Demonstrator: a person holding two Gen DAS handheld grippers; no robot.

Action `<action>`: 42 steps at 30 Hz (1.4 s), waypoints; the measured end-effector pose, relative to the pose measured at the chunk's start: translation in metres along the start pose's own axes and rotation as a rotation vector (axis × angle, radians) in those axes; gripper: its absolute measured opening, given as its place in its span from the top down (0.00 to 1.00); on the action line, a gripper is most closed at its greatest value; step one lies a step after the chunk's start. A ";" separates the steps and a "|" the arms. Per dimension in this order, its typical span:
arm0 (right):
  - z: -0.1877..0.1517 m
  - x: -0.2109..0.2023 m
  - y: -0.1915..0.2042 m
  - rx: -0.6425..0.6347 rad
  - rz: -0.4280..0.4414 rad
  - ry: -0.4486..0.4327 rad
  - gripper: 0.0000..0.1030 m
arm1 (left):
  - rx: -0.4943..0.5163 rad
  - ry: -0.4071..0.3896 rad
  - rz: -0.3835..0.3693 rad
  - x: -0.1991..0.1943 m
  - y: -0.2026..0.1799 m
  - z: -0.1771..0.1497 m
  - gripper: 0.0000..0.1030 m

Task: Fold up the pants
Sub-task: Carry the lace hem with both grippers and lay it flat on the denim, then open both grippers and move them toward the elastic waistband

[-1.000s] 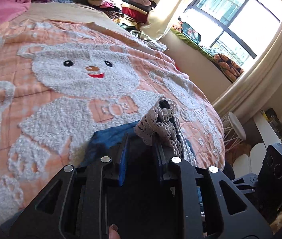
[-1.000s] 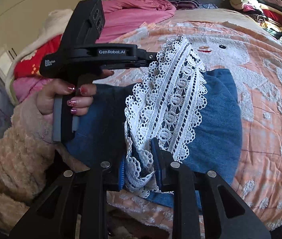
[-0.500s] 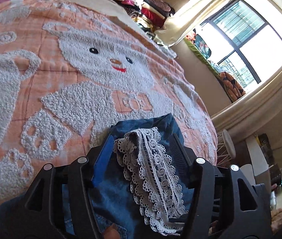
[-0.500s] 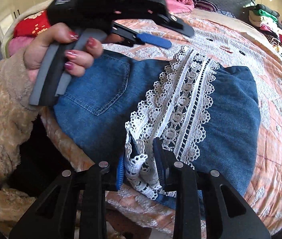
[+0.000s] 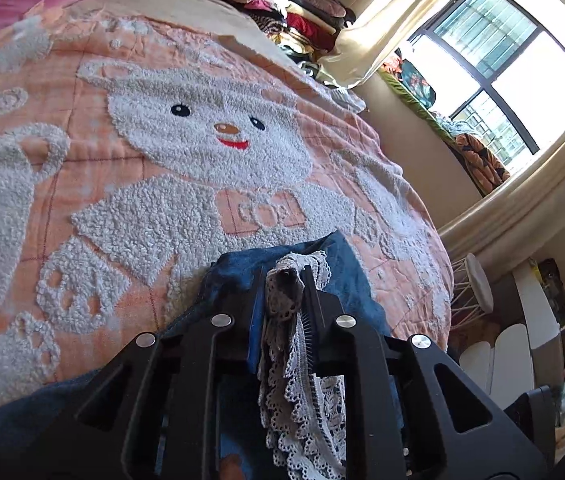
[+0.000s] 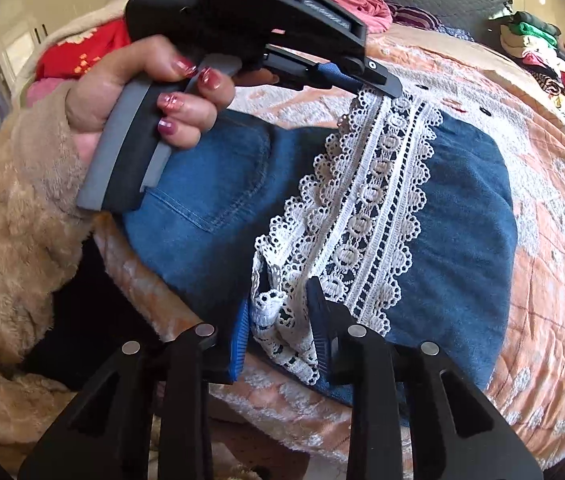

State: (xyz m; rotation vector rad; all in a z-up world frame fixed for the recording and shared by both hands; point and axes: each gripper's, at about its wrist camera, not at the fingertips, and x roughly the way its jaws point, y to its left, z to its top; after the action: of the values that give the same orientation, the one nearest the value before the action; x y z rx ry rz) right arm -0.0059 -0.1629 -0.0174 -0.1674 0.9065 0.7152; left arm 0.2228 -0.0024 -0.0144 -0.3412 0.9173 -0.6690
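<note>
Denim pants (image 6: 454, 216) are laid folded near the edge of a bed, on an orange blanket (image 5: 94, 80) patterned with a white bear, and a band of white lace trim (image 6: 370, 200) is seen running across the top of the blue fabric. The left gripper (image 5: 284, 292) has just been closing, and its jaws are now pressed together on the far end of the lace, a bunched bit of which is pinched between the pads. In the right wrist view the same gripper (image 6: 378, 86) is seen from the side at the upper end of the lace strip, its handle wrapped by a hand (image 6: 142, 96) with red-painted nails and a fluffy beige sleeve (image 6: 14, 208). The right gripper (image 6: 278, 320) is clamped on the near end of the lace, where the trim is gathered between the blue pads, just over the edge of the folded denim. A stack of folded clothes (image 5: 290, 8) is visible beyond the bed, and a bright window (image 5: 514, 64) is seen to the right.
</note>
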 end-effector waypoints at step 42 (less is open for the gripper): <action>-0.048 -0.020 -0.074 0.233 -0.016 -0.003 0.50 | 0.108 0.081 0.327 0.013 -0.077 -0.096 0.34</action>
State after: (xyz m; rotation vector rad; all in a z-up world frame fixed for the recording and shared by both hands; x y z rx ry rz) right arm 0.0008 -0.2489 -0.0440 0.0326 0.9765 0.5897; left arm 0.1203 -0.0683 -0.0363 -0.0646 0.9833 -0.4302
